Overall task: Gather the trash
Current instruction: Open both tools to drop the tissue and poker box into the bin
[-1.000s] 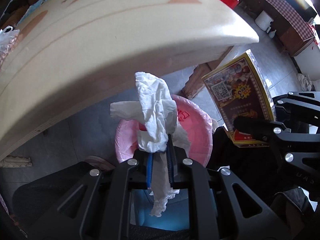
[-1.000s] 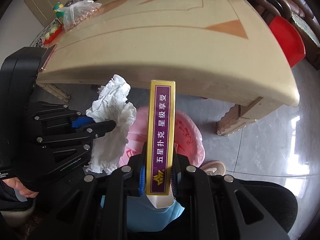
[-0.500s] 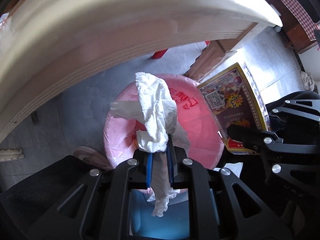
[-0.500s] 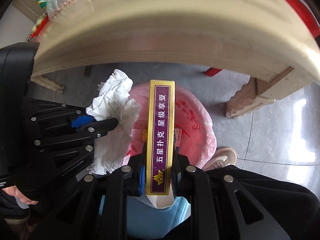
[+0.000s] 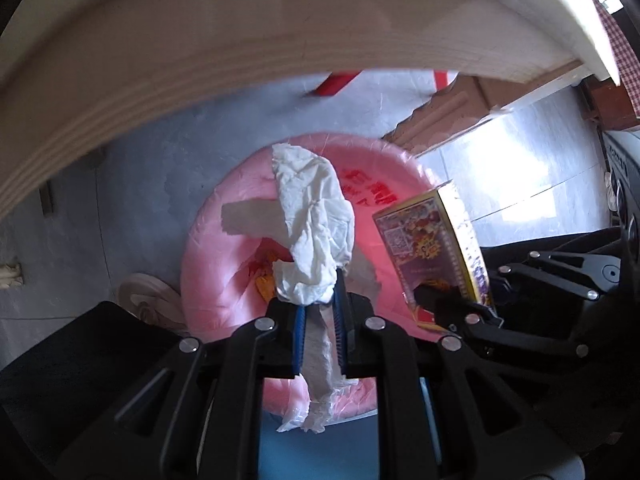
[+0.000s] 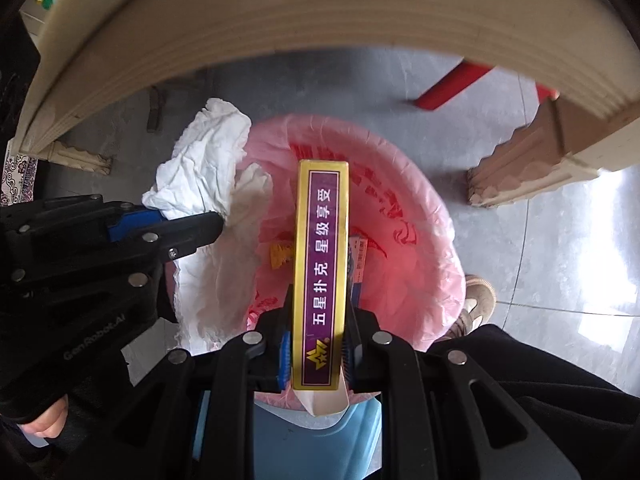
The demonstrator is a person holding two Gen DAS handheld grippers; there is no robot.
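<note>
My left gripper (image 5: pixel 319 312) is shut on a crumpled white tissue (image 5: pixel 314 236) and holds it over a bin lined with a pink bag (image 5: pixel 224 240). My right gripper (image 6: pixel 319 328) is shut on a gold and purple card box (image 6: pixel 320 264), held over the same pink bag (image 6: pixel 424 240). In the right wrist view the tissue (image 6: pixel 200 172) and the left gripper (image 6: pixel 192 228) sit at the left rim. In the left wrist view the card box (image 5: pixel 436 252) and the right gripper (image 5: pixel 448 304) sit at the right rim. Some wrappers (image 6: pixel 280 254) lie inside the bag.
The cream table edge (image 5: pixel 240 52) arches close above both grippers. A carved table leg (image 6: pixel 532 160) stands right of the bin. A red stool leg (image 6: pixel 452 88) is behind it. A shoe (image 6: pixel 476 300) rests by the bin on the grey tiled floor (image 6: pixel 560 248).
Both grippers have dropped below the table edge and moved closer over the bin's opening. The tissue and the card box stay held.
</note>
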